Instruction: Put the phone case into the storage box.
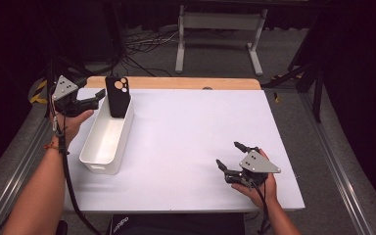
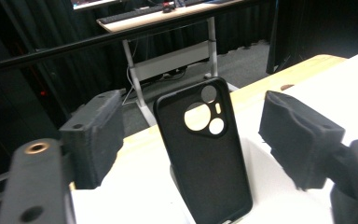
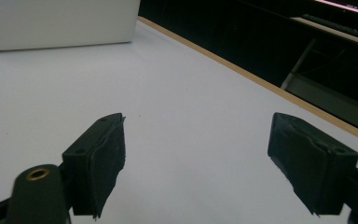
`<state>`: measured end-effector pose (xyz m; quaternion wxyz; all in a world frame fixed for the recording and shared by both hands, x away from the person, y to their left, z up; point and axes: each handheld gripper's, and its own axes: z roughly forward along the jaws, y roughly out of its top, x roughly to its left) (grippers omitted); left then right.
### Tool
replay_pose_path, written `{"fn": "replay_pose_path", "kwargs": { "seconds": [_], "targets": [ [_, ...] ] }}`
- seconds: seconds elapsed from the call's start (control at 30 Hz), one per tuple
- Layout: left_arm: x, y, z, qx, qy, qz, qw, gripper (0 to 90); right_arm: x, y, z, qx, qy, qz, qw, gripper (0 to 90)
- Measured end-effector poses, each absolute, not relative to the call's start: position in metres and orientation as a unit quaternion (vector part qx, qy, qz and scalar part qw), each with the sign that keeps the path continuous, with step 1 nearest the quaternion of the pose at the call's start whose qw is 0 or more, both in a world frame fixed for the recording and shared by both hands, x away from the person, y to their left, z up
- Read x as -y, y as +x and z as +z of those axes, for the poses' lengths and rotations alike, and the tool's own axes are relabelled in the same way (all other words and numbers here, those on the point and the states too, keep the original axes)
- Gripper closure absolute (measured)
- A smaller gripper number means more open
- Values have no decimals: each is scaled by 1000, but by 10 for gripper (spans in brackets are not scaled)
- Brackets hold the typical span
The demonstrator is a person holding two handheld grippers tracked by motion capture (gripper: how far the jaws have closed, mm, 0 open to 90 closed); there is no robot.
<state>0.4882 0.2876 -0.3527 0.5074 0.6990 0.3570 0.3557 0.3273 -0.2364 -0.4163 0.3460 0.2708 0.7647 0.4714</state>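
A black phone case (image 1: 117, 96) with round camera cut-outs stands upright in the far end of a white bin (image 1: 98, 165), leaning on its end wall. My left gripper (image 1: 98, 98) hovers just left of the case, jaws spread and pointing at it. In the left gripper view the case (image 2: 205, 158) rises between the two pads (image 2: 98, 135) with a gap on each side, so nothing is gripped. My right gripper (image 1: 228, 153) rests at the near right of the table, open and holding nothing; its view shows its gripper (image 3: 196, 158) over bare white table.
The white table (image 1: 191, 127) has a wooden strip (image 1: 176, 82) along its far edge. The bin (image 3: 60, 23) sits at the left side. A metal desk frame (image 1: 220, 29) and cables lie on the floor beyond the table.
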Motion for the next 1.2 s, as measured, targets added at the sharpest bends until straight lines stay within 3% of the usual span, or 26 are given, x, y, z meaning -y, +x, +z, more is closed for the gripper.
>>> {"fn": "replay_pose_path", "kwargs": {
  "seconds": [0.53, 1.2],
  "targets": [
    [-278, 476, -349, -339, 698, 341, 531, 52, 235, 327, -416, -768, 266, 471, 344, 198],
    [-264, 461, -350, -307, 705, 330, 548, 36, 234, 326, -416, -769, 264, 469, 344, 198]
  ]
}}
